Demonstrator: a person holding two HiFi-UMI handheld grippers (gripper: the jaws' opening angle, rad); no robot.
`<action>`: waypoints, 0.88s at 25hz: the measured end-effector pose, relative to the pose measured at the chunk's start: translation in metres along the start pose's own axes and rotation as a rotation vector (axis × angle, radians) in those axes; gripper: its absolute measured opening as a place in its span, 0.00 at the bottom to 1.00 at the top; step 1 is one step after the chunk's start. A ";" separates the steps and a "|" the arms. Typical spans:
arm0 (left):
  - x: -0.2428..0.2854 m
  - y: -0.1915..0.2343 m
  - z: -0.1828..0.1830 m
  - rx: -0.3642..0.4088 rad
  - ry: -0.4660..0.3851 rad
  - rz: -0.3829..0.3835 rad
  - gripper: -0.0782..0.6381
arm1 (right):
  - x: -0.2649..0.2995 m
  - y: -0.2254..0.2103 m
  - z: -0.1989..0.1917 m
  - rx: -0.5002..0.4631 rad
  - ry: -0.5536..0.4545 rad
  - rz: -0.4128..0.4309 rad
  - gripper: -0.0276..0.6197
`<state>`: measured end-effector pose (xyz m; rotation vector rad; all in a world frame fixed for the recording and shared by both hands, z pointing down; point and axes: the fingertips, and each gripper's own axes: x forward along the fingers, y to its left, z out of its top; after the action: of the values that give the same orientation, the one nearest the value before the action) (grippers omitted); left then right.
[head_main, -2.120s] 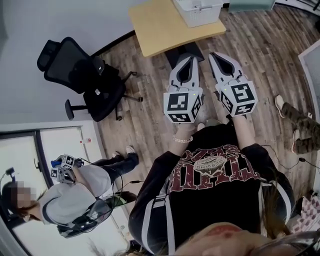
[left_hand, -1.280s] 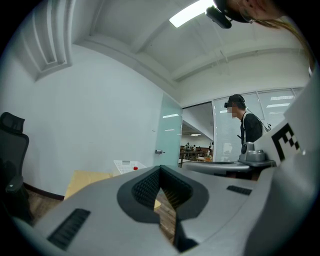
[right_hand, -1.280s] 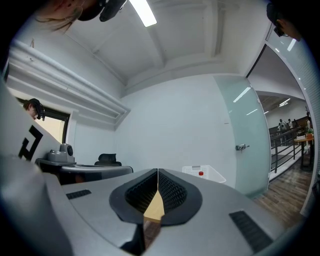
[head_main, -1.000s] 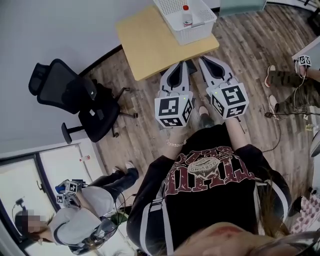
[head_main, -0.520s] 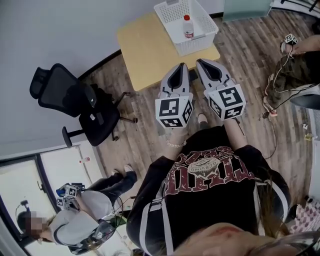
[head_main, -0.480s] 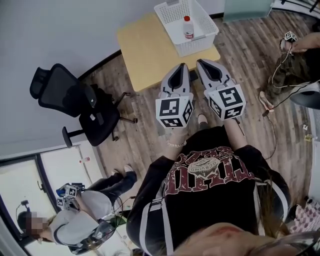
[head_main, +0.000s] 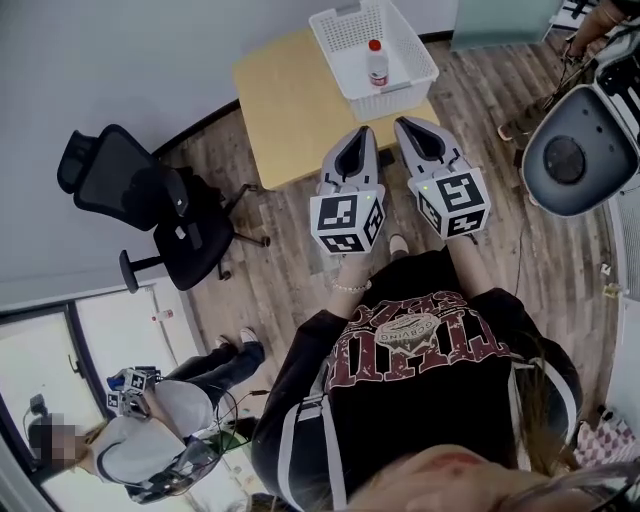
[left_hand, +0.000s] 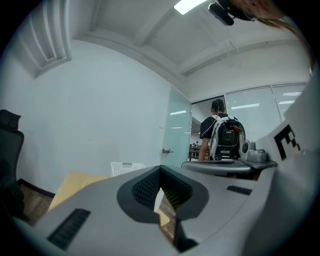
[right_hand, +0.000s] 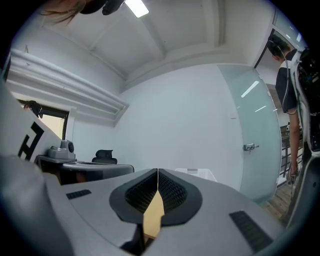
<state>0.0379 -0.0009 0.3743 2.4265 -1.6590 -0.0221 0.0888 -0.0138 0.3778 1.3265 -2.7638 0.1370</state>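
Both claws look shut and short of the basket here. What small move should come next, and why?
Probably ease both forward toward the white basket. The left claw and right claw are shut on nothing, tips only at the near edge of the table in the head view; the red-capped bottle in the basket lies farther ahead.

Left claw (head_main: 363, 133), right claw (head_main: 403, 123): grey pointed shells, black ribbed pads (left_hand: 145, 189) inside. Each carried white cube (head_main: 347, 222) with black square markers. Person wore black tee (head_main: 420, 390) with maroon-and-white chest print, white stripes down sleeves (head_main: 298, 435), and pale beaded bracelet (head_main: 347, 286) at left wrist.
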 end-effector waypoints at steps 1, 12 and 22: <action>0.002 0.001 0.001 -0.002 -0.002 0.003 0.17 | 0.003 0.000 0.000 -0.003 0.003 0.007 0.07; 0.020 0.019 -0.001 -0.031 0.005 0.042 0.17 | 0.030 -0.007 -0.004 -0.007 0.032 0.048 0.07; 0.033 0.035 0.002 -0.023 0.018 0.004 0.17 | 0.048 -0.011 -0.004 0.018 0.030 0.002 0.07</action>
<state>0.0176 -0.0442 0.3813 2.3996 -1.6469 -0.0183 0.0678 -0.0572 0.3871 1.3143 -2.7458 0.1806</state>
